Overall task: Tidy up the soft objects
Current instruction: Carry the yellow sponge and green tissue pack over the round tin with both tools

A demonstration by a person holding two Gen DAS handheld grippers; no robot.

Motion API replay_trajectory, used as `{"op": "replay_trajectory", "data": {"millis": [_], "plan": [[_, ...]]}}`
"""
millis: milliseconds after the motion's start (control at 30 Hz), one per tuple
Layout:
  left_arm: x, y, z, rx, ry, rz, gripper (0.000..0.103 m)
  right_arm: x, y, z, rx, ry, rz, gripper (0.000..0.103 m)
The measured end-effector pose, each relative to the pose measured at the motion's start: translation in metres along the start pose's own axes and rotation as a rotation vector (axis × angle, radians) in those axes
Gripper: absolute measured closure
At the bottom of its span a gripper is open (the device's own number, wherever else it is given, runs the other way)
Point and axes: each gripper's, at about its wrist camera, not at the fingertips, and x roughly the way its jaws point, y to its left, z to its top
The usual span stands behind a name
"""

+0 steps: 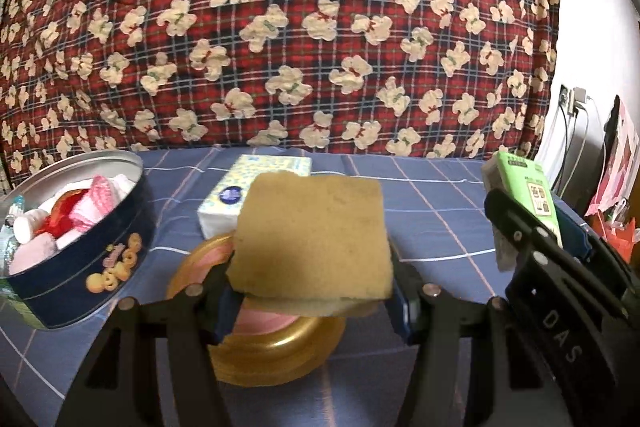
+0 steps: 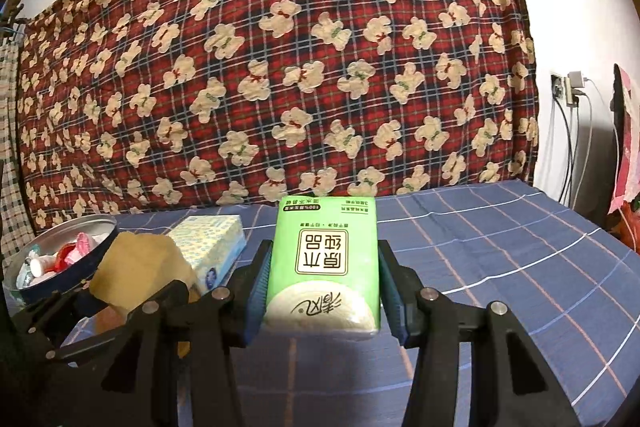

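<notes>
My left gripper (image 1: 312, 303) is shut on a tan sponge (image 1: 312, 239) and holds it above a gold tin lid (image 1: 276, 351) that has a pink thing in it. My right gripper (image 2: 324, 291) is shut on a green tissue pack (image 2: 326, 259), held above the blue checked sheet. The green pack (image 1: 528, 195) and right gripper also show at the right in the left wrist view. The sponge (image 2: 136, 263) shows at the left in the right wrist view.
A blue round cookie tin (image 1: 100, 259) with pink and white soft items stands at the left. A yellow-white tissue pack (image 1: 248, 187) lies behind the sponge. A red plaid quilt (image 1: 304, 27) rises at the back. Wall socket and cables (image 2: 568, 91) at the right.
</notes>
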Motion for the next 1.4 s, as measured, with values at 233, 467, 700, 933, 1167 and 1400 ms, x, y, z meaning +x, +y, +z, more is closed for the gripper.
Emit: {"op": "replay_trajectory", "data": {"millis": [233,467,700,933,1167,1400], "plan": [[-0.005,0.035,0.000,-0.023,-0.005,0.056,0.043,0.002,0.023,-0.003,-0.008,0.018,0.045,0.051],[-0.012,0.076,0.000,-0.049,-0.018,0.122,0.043,0.007,0.061,-0.006,-0.027,0.034,0.108,0.051],[-0.015,0.119,0.000,-0.096,-0.017,0.171,0.043,0.012,0.105,-0.009,-0.057,0.038,0.170,0.051],[-0.023,0.151,-0.003,-0.124,-0.026,0.202,0.043,0.016,0.145,-0.012,-0.079,0.059,0.230,0.051],[-0.033,0.178,-0.001,-0.151,-0.031,0.234,0.043,0.021,0.172,-0.014,-0.081,0.088,0.275,0.051],[-0.044,0.206,0.006,-0.171,-0.055,0.281,0.043,0.024,0.200,-0.007,-0.078,0.097,0.332,0.051]]}}
